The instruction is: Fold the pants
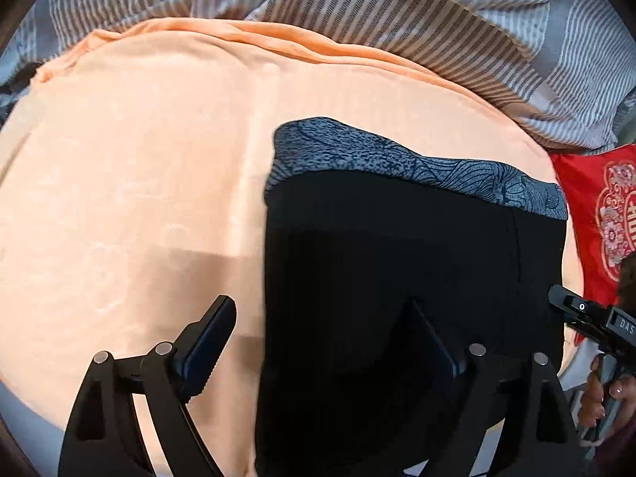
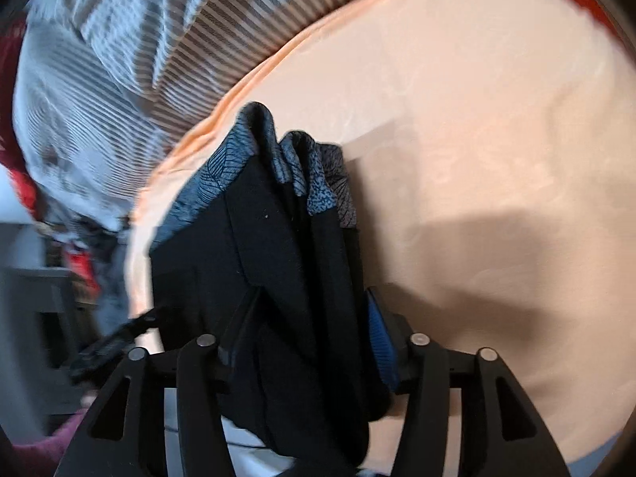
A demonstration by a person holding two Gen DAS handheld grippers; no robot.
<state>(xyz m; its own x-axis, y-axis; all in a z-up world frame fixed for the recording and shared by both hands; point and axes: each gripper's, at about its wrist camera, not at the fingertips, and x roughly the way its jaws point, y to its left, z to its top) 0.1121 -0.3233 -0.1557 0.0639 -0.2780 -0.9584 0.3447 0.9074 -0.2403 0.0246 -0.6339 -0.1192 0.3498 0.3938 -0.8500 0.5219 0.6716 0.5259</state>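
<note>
Pants, black with a grey patterned waistband, lie across an orange sheet on the bed, waistband at the far end. The left gripper hovers at their near end with its jaws spread wide: one finger sits over bare sheet just beside the cloth's left edge, the other over the black fabric itself. Nothing is pinched there; that tool is released.

Over to the right gripper, and here it's a different story. A thick bunch of the pants runs straight between its fingers, gathered into several upright pleats, with the waistband crumpled at the top. The blue pad presses against the right side of the bunch, so this one looks clamped on the fabric. In the left view that gripper's tip pokes in at the pants' right edge.

By my read, a lengthwise fold is in hand: the right side is grabbed, the left side not yet. The next move calls for the left jaws to come down and close on the near left edge, so both tools can carry cloth together. The bunching under the right gripper is a worry; it may leave the fold lumpy unless it's smoothed.

A striped blanket is heaped beyond the sheet, and a red cushion lies off to the right.
</note>
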